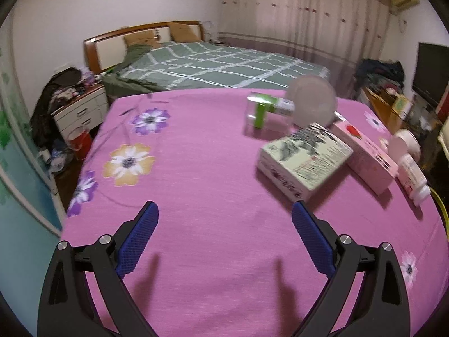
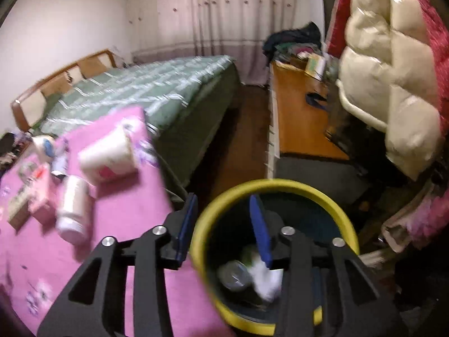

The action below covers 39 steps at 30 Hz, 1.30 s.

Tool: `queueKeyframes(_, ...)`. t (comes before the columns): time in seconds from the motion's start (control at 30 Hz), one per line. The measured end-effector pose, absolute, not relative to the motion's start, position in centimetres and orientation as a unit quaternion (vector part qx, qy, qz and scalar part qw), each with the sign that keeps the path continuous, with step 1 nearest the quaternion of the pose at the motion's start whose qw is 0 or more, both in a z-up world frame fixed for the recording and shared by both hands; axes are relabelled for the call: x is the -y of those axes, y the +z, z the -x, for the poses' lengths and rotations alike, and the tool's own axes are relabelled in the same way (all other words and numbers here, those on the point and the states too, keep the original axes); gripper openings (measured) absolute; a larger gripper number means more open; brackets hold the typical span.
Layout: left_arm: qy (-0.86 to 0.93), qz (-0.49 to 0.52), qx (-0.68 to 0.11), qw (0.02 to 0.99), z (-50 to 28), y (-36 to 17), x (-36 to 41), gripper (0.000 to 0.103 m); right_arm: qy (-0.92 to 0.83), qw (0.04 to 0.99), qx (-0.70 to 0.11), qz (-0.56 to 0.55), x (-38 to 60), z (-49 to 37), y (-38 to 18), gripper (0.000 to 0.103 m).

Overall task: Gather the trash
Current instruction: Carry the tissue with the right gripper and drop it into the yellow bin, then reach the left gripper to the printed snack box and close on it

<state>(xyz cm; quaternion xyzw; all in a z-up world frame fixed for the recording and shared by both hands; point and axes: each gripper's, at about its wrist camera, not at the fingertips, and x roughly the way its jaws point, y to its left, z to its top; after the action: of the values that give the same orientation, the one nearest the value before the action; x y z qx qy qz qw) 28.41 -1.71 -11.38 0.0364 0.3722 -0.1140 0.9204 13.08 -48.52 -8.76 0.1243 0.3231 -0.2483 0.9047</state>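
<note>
The pink-covered counter (image 1: pixel 210 168) carries boxes (image 1: pixel 303 157), a bottle (image 2: pixel 73 207) and a cup (image 2: pixel 108 156). Beside it, the yellow-rimmed bin (image 2: pixel 280 185) contains trash (image 2: pixel 266 279). Left claw (image 1: pixel 224 219): spread, empty. Right claw (image 2: pixel 221 213): parted over the bin, empty.

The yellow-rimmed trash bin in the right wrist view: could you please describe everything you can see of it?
The round trash bin with a thick yellow rim and dark inside stands upright beside the pink flowered tablecloth, its mouth open. At its bottom lie crumpled white paper and a shiny, can-like item. The right gripper hangs open over its rim, nothing between the blue fingers.
</note>
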Motion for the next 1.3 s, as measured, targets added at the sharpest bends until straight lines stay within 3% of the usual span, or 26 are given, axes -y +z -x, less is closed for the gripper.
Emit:
queueKeyframes(0.3,-0.151,-0.091,-0.399,0.9,-28.9,-11.8,6.9,0.094,-0.196,0.94,-0.26,-0.101,43.1,-19.2,-7.4,0.043)
queueKeyframes(0.47,-0.184,-0.096,-0.396,0.894,-31.1,-10.8,7.5,0.094,-0.18,0.94,-0.276,-0.084,41.7,-20.3,-8.8,0.044)
queueKeyframes(0.57,-0.203,-0.117,-0.388,0.891,-32.9,-10.6,8.2,0.096,-0.18,0.942,-0.271,-0.084,41.8,-20.3,-8.8,0.054)
queueKeyframes(0.9,-0.299,-0.097,-0.431,0.846,-37.3,-12.3,9.6,0.098,-0.167,0.939,-0.279,-0.107,42.8,-20.5,-9.2,0.057)
queueKeyframes(1.2,-0.382,-0.124,-0.426,0.81,-32.2,-11.5,11.4,0.098,-0.155,0.941,-0.276,-0.117,42.9,-20.0,-9.1,0.059)
queueKeyframes(1.3,-0.331,-0.161,-0.412,0.834,-31.5,-10.8,11.7,0.098,-0.153,0.942,-0.274,-0.119,42.9,-19.9,-9.0,0.06)
